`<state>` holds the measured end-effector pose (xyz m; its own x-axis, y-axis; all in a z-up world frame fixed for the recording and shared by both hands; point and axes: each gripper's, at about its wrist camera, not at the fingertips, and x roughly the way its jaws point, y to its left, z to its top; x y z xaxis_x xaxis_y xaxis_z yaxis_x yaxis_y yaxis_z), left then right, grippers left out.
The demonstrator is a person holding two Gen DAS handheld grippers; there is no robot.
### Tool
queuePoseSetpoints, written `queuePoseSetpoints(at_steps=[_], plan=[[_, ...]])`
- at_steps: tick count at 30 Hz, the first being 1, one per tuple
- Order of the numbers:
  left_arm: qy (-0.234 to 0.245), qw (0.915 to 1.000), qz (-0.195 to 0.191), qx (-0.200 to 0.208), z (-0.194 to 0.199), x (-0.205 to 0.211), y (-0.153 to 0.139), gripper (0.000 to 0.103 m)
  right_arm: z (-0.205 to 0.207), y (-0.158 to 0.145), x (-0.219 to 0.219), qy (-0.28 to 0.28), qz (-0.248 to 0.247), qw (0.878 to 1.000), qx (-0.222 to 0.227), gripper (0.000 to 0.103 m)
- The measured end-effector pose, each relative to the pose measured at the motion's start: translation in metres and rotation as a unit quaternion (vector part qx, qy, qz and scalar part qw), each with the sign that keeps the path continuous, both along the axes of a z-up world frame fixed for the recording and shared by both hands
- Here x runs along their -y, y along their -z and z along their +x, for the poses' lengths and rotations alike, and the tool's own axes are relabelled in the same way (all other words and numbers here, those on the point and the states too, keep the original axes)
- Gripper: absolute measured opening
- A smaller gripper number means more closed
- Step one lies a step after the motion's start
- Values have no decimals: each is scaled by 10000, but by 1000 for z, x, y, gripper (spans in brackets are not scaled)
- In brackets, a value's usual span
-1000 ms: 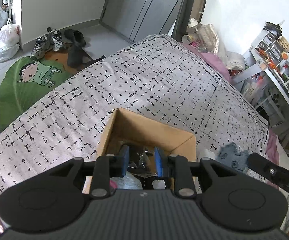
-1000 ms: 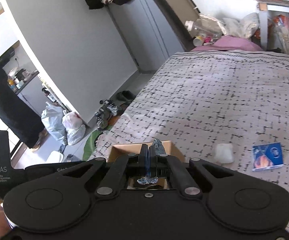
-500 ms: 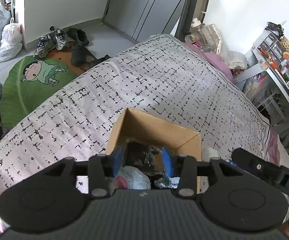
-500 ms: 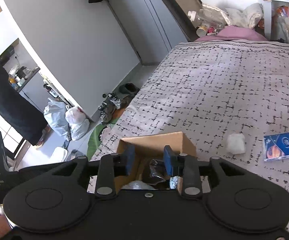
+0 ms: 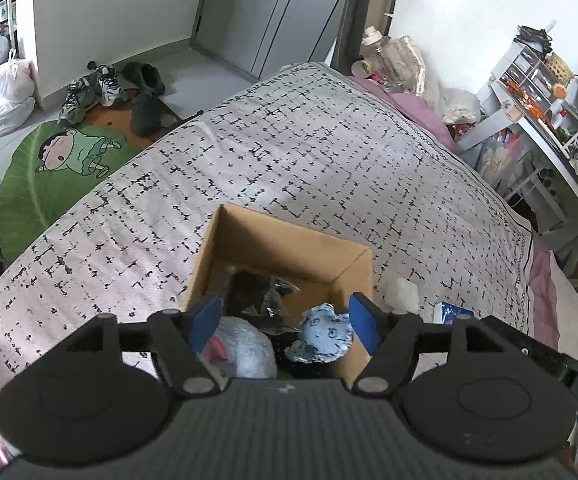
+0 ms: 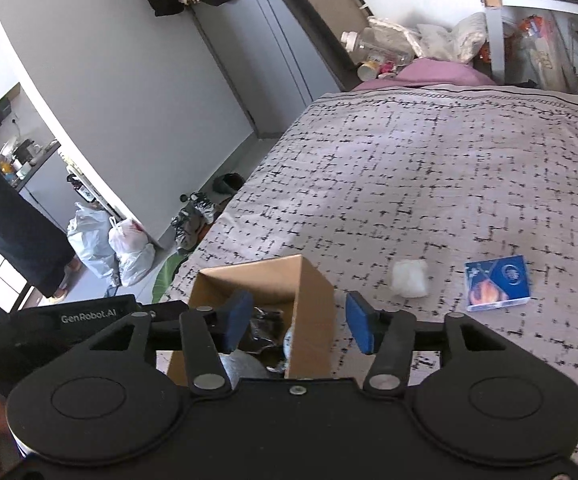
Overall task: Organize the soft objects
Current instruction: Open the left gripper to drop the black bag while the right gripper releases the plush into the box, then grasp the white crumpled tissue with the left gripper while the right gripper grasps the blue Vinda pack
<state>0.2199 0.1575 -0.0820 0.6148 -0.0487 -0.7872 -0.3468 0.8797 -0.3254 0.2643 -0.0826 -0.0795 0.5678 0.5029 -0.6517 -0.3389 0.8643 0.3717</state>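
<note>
Now both my grippers over cardboard box point(image 5: 289, 248) on bed. Left gripper point(image 5: 285, 320) jaws just spread, nothing pinched; right gripper point(image 6: 297, 320) likewise, released. Blue soft toy point(image 5: 325, 334) and grey plush point(image 5: 245, 354) lie inside box.

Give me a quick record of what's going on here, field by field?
surface: bed
box: open cardboard, on the bed
in box: grey plush, blue plush, dark wrapper
left on bed: white wad, blue packet
left gripper: jaws just opened, above the box, holding nothing
right gripper: jaws just opened, holding nothing
</note>
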Motion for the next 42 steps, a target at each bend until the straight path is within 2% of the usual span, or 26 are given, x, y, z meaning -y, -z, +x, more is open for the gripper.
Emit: queuePoseSetpoints(at_steps=[6,11,17,27,35,42], plan=[[130,9998,129,1,1,19,-4,71,-2,1,20,93,-29,10000,-14,63],[190,9997,170,-32,2,35,-6,71,-2,1,40,218,-55,9997,6,80],[223,9994,275,-63,8,55,-10,77,-1,3,66,287,-85,9996,17,87],[290,9987,408,-85,18,86,-13,78,10,11,102,454,-70,9989,-64,88],[382,9978,521,-150,31,108,-11,78,24,19,118,556,-157,9983,-79,101],[570,9966,558,-230,46,126,-2,78,38,54,125,747,-159,9966,-321,102]])
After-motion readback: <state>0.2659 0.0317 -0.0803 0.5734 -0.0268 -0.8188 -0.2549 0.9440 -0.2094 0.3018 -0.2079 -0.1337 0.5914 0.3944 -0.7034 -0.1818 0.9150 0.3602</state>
